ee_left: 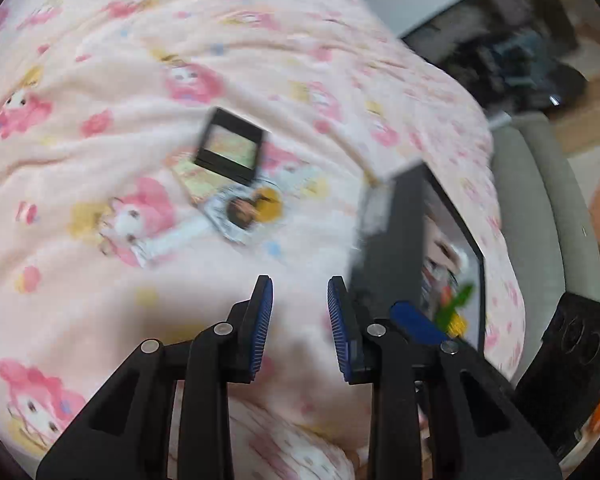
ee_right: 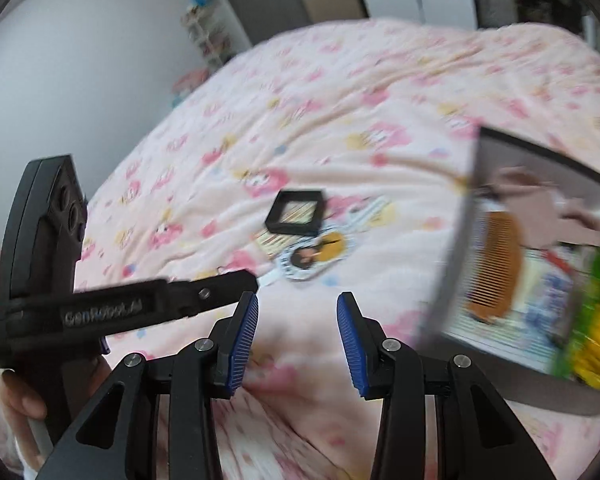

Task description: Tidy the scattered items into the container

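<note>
Pink cartoon-print blanket (ee_left: 100, 60) covers the bed, everything sits on it. Dark container (ee_right: 456, 264) lies to the right w/ a brown comb (ee_right: 496, 264) and green/yellow bits (ee_right: 592, 320) inside; in left wrist view its near wall is just beside the left gripper's (ee_left: 300, 320) right finger. Black square frame (ee_left: 230, 148) rests ahead of both grippers, well apart from the tips, overlapping a striped card (ee_left: 196, 180) and touching a round sticker-like item (ee_left: 252, 206). Left gripper's jaws are apart, nothing between. Right gripper (ee_right: 298, 336) likewise spread wide, nothing held.
</note>
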{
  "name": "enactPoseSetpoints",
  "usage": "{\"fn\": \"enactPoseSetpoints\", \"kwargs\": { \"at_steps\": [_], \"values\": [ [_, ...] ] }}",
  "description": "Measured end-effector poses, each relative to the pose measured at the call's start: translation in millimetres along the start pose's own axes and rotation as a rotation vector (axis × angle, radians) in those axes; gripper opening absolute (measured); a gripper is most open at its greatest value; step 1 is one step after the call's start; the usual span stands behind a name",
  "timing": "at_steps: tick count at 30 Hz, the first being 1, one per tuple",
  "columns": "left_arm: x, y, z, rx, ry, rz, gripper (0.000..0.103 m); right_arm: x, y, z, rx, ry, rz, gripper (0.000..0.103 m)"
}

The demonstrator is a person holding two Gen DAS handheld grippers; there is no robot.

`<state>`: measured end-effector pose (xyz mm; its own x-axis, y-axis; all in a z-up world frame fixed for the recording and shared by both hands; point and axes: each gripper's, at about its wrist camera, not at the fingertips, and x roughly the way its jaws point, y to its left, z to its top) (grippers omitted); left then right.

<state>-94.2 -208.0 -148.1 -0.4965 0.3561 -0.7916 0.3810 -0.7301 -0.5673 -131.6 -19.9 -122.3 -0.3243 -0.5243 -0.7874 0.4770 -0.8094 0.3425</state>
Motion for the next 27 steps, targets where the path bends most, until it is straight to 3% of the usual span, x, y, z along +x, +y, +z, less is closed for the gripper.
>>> {"fn": "enactPoseSetpoints", "kwargs": {
  "at_steps": [2,8,13,16,21,22,23,27],
  "values": [
    [10,12,15,-0.033,-0.006,0.032,0.027,33,3,13,0.021,0.041,-0.022,0.037],
    [50,53,45,-0.253,0.031,0.029,0.027,103,-26,46,0.149,0.098,-0.186,0.037],
    [82,64,55,-0.296,0.092,0.034,0.027,133,-47,47,0.221,0.134,-0.212,0.042],
    [91,69,59,-0.320,0.094,0.067,0.033,148,-56,46,0.249,0.160,-0.203,0.043],
    [98,72,60,-0.341,0.109,0.067,0.036,162,-65,44,0.271,0.164,-0.128,0.047],
    [97,73,59,-0.347,0.104,0.063,0.036,162,-64,44,0.267,0.157,-0.108,0.042],
    [95,73,58,-0.353,0.095,0.060,0.036,160,-62,44,0.262,0.149,-0.081,0.021],
    [87,78,56,-0.383,0.058,0.045,0.036,146,-41,42,0.204,0.128,0.002,0.012]
  ]
}}
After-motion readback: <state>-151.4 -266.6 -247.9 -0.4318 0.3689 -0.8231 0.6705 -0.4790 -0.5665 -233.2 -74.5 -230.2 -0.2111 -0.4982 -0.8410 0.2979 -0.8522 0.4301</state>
